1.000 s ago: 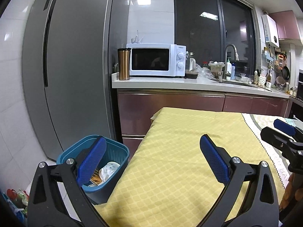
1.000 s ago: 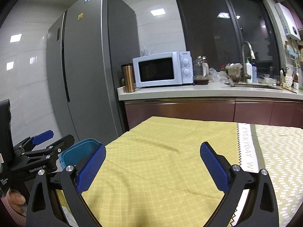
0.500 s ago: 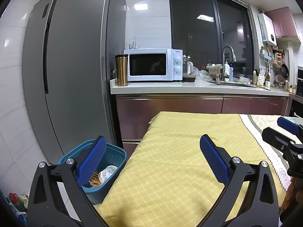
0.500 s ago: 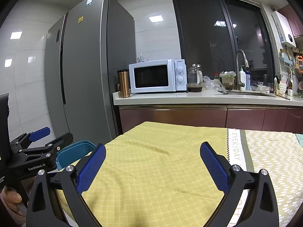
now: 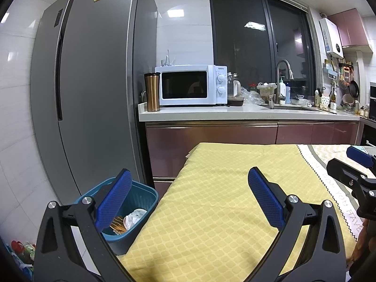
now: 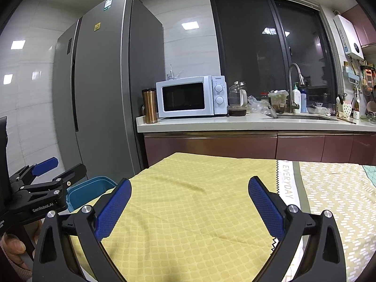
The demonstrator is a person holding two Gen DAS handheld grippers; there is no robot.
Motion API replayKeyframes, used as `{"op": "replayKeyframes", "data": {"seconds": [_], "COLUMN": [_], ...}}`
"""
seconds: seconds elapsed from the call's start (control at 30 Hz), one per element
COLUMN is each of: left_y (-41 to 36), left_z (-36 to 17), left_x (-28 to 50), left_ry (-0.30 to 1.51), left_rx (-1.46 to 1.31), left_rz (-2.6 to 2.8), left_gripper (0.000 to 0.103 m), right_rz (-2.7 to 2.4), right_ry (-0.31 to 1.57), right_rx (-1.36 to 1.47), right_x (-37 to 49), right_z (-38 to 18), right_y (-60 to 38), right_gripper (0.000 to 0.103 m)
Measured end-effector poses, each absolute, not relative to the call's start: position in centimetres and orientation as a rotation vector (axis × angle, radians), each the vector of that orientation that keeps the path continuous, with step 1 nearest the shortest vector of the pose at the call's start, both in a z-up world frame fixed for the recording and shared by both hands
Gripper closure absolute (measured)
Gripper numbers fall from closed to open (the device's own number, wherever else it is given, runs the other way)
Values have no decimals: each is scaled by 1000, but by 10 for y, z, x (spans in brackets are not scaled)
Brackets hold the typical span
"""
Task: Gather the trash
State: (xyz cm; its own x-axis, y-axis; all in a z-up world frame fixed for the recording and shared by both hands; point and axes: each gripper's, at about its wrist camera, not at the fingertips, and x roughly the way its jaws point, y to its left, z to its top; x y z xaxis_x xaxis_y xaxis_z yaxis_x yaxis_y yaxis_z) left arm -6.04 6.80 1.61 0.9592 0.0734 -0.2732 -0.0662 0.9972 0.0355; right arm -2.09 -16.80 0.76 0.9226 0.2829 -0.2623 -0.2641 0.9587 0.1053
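Note:
A blue trash bin stands on the floor left of the table, with white and brown trash inside; its rim also shows in the right wrist view. My left gripper is open and empty, held over the table's left edge beside the bin. My right gripper is open and empty above the yellow tablecloth. Each gripper shows at the edge of the other's view: the right one and the left one.
A grey fridge stands behind the bin. A counter at the back carries a white microwave, a copper tumbler, jars and a sink tap. A patterned cloth covers the table's right part.
Both grippers have risen and tilted up a little, so the bin and table sit lower in view. Both stay open and empty.

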Motion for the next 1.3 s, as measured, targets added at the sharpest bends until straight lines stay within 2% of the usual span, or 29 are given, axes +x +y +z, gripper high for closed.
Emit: {"op": "replayKeyframes", "data": {"seconds": [1.3], "left_y": [74], "left_z": [16], "left_x": [-74], "left_ry": [217], "left_rx": [32], "left_rz": [111], "left_gripper": [6], "right_rz": [232], "right_ry": [249], "right_rx": [76], "right_x": [-24], "right_z": [7], "right_y": [-174], "right_gripper": [7]}}
